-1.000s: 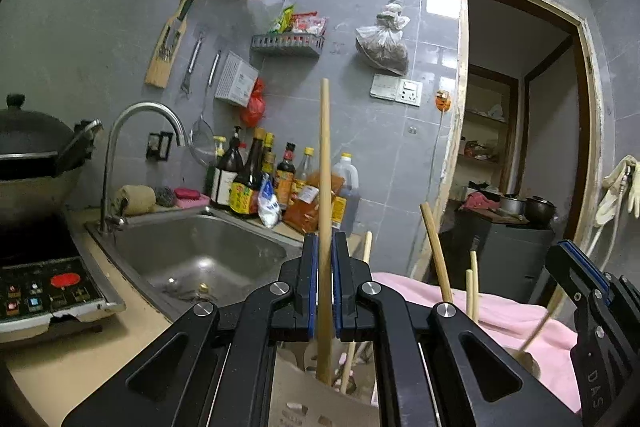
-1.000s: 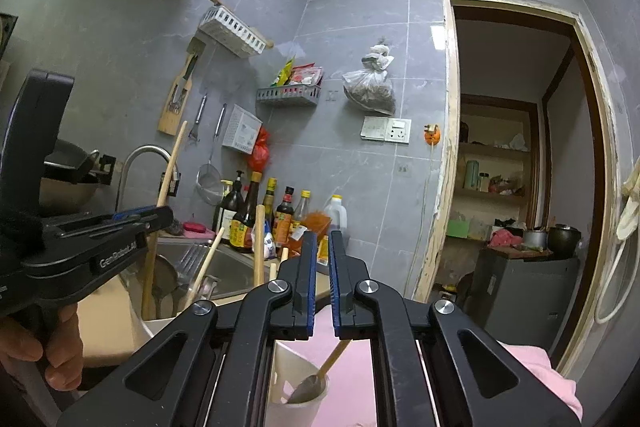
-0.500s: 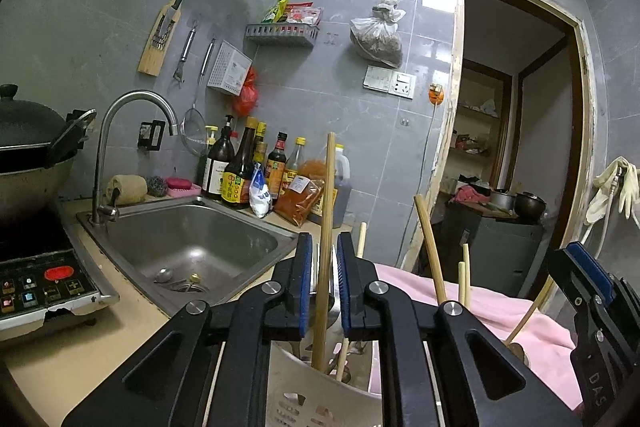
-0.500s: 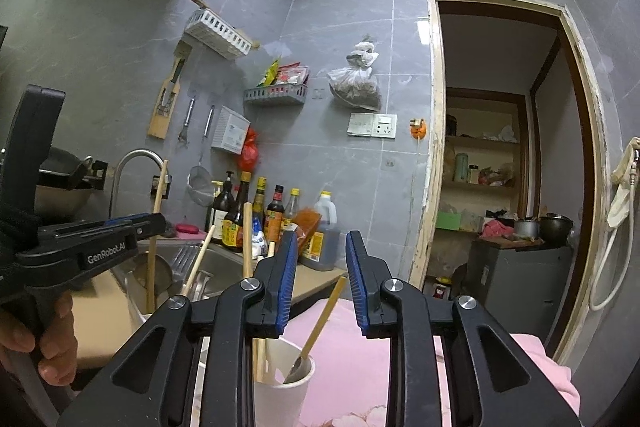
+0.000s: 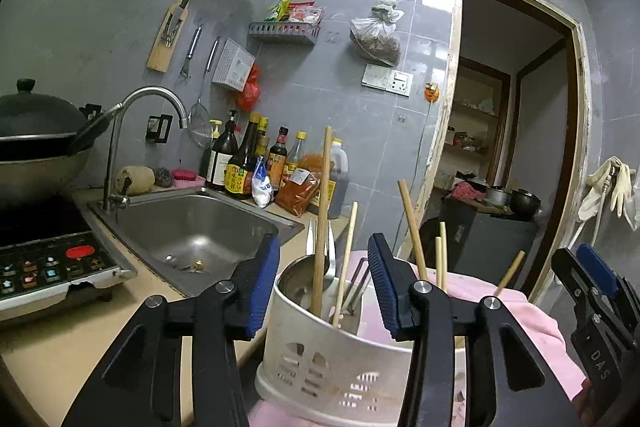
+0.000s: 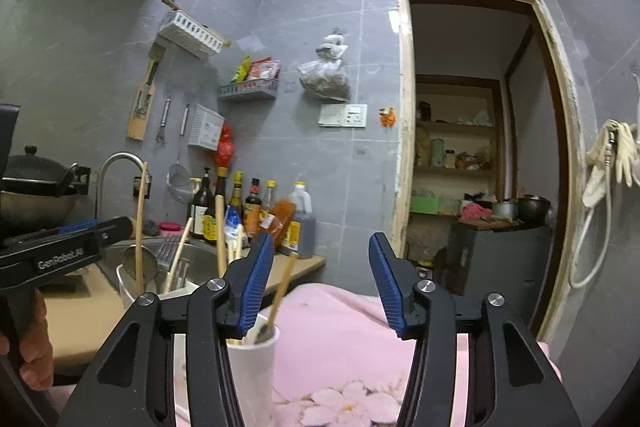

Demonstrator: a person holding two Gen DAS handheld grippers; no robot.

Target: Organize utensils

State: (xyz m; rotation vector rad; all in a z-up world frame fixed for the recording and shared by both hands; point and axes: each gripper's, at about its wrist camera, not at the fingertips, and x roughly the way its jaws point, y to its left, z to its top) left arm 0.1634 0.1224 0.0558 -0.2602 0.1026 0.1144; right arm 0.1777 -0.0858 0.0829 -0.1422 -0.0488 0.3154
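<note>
Kitchen counter (image 5: 60, 339): two utensil holders, two gaping tongs (image 5: 324, 287).

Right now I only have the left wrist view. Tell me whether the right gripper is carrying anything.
Observer: No. The right gripper is open, with nothing between its fingers.
Operator: Then report what sits below it.
Observer: A white cup stands on the flower-printed pink cloth, partly behind the gripper's left finger.
Operator: Give me the cup's contents.
Observer: A wooden-handled spoon leaning to the right, plus wooden chopsticks standing nearly upright.
</note>
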